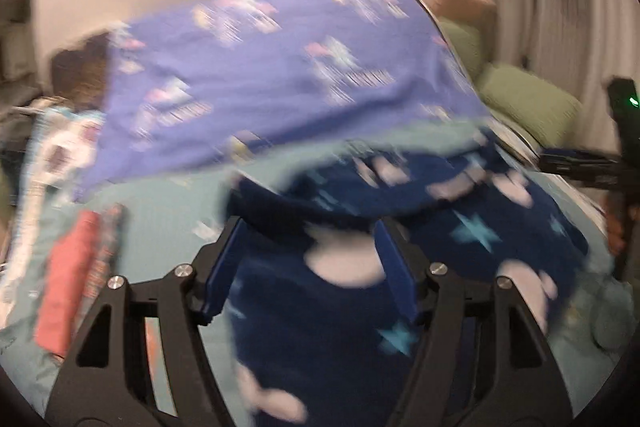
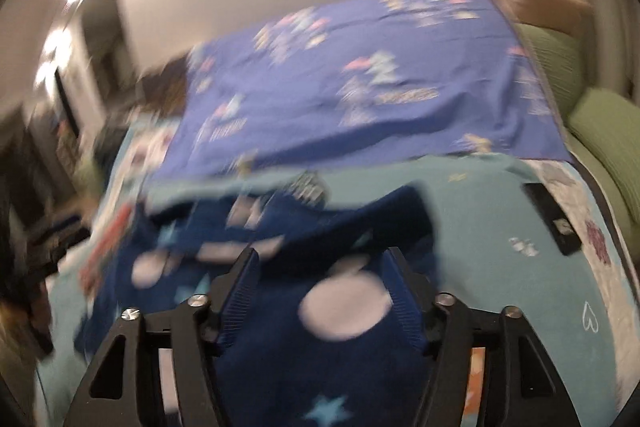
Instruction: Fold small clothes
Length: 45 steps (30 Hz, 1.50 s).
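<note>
The garment [image 1: 500,227] was navy with pale pink blobs and light blue stars. Behind it the sheet [image 1: 280,87] was violet-blue with pink-and-white prints. The bed cover [image 2: 492,227] was pale turquoise, the pillows [image 1: 528,99] green, and the folded cloth [image 1: 68,275] coral.

Navy garment [image 1: 460,227], star and pale blob print: crumpled, lying on teal bedding, lower centre of both frames, blurred.

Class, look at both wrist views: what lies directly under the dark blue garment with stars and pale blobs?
The dark blue star-printed garment lies on a light teal bedspread, which shows around its edges. Whatever sits beneath its middle is covered and cannot be seen.
</note>
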Motion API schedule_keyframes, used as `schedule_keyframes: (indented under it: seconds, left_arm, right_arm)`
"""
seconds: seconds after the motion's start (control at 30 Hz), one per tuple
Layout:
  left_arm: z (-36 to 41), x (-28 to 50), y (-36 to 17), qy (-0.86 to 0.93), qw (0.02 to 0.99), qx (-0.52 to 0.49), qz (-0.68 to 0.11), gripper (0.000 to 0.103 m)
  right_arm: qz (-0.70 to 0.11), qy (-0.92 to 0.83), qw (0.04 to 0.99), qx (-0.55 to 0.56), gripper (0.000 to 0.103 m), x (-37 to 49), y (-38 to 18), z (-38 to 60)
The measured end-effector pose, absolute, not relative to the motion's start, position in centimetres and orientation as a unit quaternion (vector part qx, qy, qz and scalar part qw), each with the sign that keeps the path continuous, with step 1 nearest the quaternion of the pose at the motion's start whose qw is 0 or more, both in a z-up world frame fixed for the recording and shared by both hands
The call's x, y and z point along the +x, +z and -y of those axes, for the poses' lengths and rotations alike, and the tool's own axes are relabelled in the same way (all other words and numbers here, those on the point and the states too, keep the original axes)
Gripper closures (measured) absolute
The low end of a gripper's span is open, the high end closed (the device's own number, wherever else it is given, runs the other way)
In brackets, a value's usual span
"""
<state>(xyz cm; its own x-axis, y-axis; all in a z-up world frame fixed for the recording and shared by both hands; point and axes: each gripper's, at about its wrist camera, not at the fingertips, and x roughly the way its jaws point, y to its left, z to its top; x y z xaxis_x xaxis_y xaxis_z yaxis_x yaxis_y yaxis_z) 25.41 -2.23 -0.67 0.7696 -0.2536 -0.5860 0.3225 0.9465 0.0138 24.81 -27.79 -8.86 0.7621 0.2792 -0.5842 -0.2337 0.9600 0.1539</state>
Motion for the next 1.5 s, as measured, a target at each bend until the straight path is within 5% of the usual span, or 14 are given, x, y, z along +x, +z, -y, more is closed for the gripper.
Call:
schedule_keyframes:
  seconds: [0.03,0.13,0.37,0.5,0.87,0.97,1.03,1.2,1.4,1.5]
  left_arm:
    - [3.1,25.7,-1.3,-0.165,0.93,0.065,-0.321,0.036]
    - [6.1,28.0,-3.6,-0.172,0.91,0.105,-0.363,0.046]
    - [7.6,37.7,-6.4,-0.059,0.92,0.149,-0.359,0.048]
    - [3.1,41.5,-10.8,-0.025,0.897,0.048,-0.44,0.047]
    - [0.5,32.0,-4.5,-0.068,0.936,-0.011,-0.344,0.046]
    - [0.3,25.9,-3.3,-0.084,0.941,0.026,-0.328,0.04]
    - [0.0,21.2,-3.4,-0.082,0.942,0.043,-0.321,0.037]
    - [-4.2,12.1,-6.0,-0.098,0.929,-0.049,-0.354,0.037]
    - [-4.8,11.0,-9.7,-0.155,0.877,-0.177,-0.418,0.037]
    - [-4.3,12.9,-10.7,-0.152,0.87,-0.213,-0.418,0.031]
  right_arm:
    - [-0.331,0.148,0.932,0.016,0.066,24.9,-9.4,26.5]
    - [-0.379,0.166,0.91,-0.026,0.078,26.8,-11.7,22.6]
    - [-0.394,0.093,0.914,0.023,0.077,36.6,-12.8,23.6]
    - [-0.435,0.053,0.888,0.138,0.077,40.9,-17.4,28.1]
    - [-0.364,0.096,0.908,0.183,0.076,33.1,-13.0,30.8]
    - [-0.341,0.105,0.926,0.126,0.066,26.0,-10.3,31.0]
    - [-0.334,0.1,0.932,0.097,0.049,20.7,-9.8,31.3]
    - [-0.358,0.117,0.908,0.183,0.043,11.6,-12.7,34.2]
    - [-0.395,0.141,0.865,0.277,0.039,9.4,-17.7,34.5]
    - [-0.388,0.154,0.84,0.347,0.025,11.4,-18.9,35.3]
